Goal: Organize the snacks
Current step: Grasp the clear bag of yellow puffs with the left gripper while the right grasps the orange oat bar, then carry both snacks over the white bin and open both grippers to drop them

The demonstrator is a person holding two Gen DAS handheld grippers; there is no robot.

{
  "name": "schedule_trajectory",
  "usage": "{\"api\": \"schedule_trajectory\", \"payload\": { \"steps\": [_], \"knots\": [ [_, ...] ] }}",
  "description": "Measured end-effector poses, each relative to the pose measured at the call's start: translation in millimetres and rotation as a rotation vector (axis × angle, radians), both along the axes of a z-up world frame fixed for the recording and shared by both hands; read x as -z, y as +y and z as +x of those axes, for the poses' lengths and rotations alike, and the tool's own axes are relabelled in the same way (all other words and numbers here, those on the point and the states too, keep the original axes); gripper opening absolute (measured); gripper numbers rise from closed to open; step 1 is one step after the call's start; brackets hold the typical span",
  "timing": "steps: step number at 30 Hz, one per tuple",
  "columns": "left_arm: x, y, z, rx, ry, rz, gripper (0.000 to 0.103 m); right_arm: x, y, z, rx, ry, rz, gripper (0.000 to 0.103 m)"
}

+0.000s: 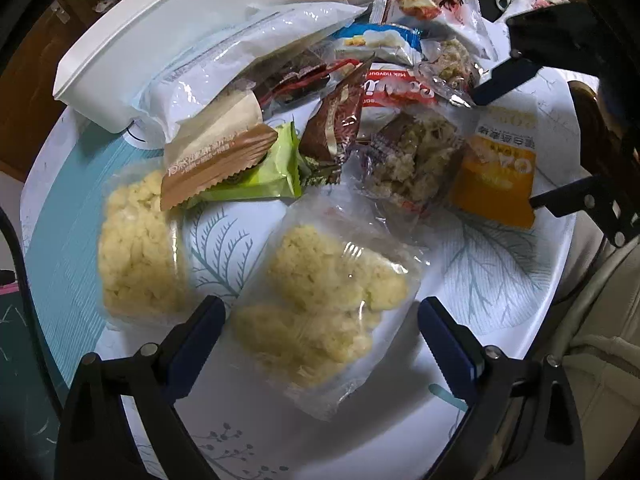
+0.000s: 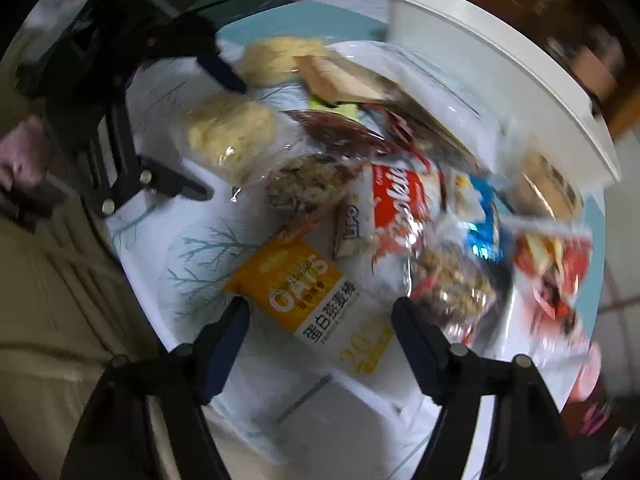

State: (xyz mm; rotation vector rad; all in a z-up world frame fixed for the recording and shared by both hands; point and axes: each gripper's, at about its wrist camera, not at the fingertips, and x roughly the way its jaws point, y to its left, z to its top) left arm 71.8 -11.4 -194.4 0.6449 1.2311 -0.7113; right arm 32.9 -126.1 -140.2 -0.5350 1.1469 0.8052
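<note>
A heap of snack packets lies on a table with a tree-print cloth (image 1: pixel 224 248). My left gripper (image 1: pixel 320 338) is open, its fingers on either side of a clear packet of pale yellow puffed snack (image 1: pixel 328 304). A second such packet (image 1: pixel 138 248) lies to its left. My right gripper (image 2: pixel 320 340) is open around the near end of an orange and white OATS bar packet (image 2: pixel 308 296), which also shows in the left wrist view (image 1: pixel 496 172). Each gripper shows in the other's view: the right one (image 1: pixel 516 136), the left one (image 2: pixel 212 128).
A white lidded box (image 1: pixel 132 60) stands at the table's far side behind the heap. Brown, green, red, blue and clear packets are piled in the middle, among them a large clear bag (image 1: pixel 248 48). The table edge (image 1: pixel 560 280) is close on the right.
</note>
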Motion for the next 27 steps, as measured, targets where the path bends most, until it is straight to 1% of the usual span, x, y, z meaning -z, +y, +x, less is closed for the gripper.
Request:
{"api": "schedule_trajectory", "payload": {
  "steps": [3,5,7,8,10,11,13,15,17,19,22,25,27],
  "knots": [
    [1.9,-1.4,7.9,-0.007,0.015,-0.003,0.096,10.7,6.8,1.9,-0.077,0.034,-0.014,0.071],
    [3.6,-0.3,17.1,-0.018,0.027,-0.006,0.094,10.7,6.8,6.0,-0.116,0.037,-0.006,0.071],
    [1.4,3.0,27.1,-0.037,0.053,-0.031,0.081,10.0,8.3,9.6,-0.134,0.046,-0.02,0.071],
    [1.0,7.7,34.7,-0.045,0.059,-0.037,0.079,9.9,9.2,9.8,-0.141,0.05,-0.024,0.069],
    [-0.1,11.7,40.7,-0.059,0.06,-0.048,0.074,8.6,13.5,12.6,-0.147,0.068,-0.016,0.059],
    [-1.4,14.4,41.9,-0.066,0.057,-0.052,0.073,7.1,15.0,12.6,-0.143,0.077,-0.007,0.057],
    [-3.7,20.5,39.7,-0.09,0.058,-0.062,0.067,6.5,18.6,13.9,-0.104,0.098,0.011,0.051],
    [-8.1,23.8,41.1,-0.138,0.077,-0.08,0.062,4.3,20.0,15.9,-0.043,0.129,0.034,0.045],
    [-13.2,33.6,42.7,-0.222,0.115,-0.098,0.06,1.6,19.8,18.3,0.026,0.152,0.047,0.043],
    [-17.0,40.8,45.1,-0.29,0.134,-0.121,0.06,-8.8,14.3,21.9,0.077,0.137,0.057,0.042],
    [-25.5,54.1,41.0,-0.37,0.126,-0.144,0.059,-29.7,7.8,15.0,0.136,0.106,0.099,0.04],
    [-45.9,66.5,30.7,-0.427,0.129,-0.195,0.059,-52.4,1.9,8.6,0.183,0.073,0.149,0.04],
    [-63.6,72.5,23.1,-0.442,0.113,-0.226,0.059,-65.4,-1.2,5.6,0.202,0.049,0.17,0.039]
  ]
}}
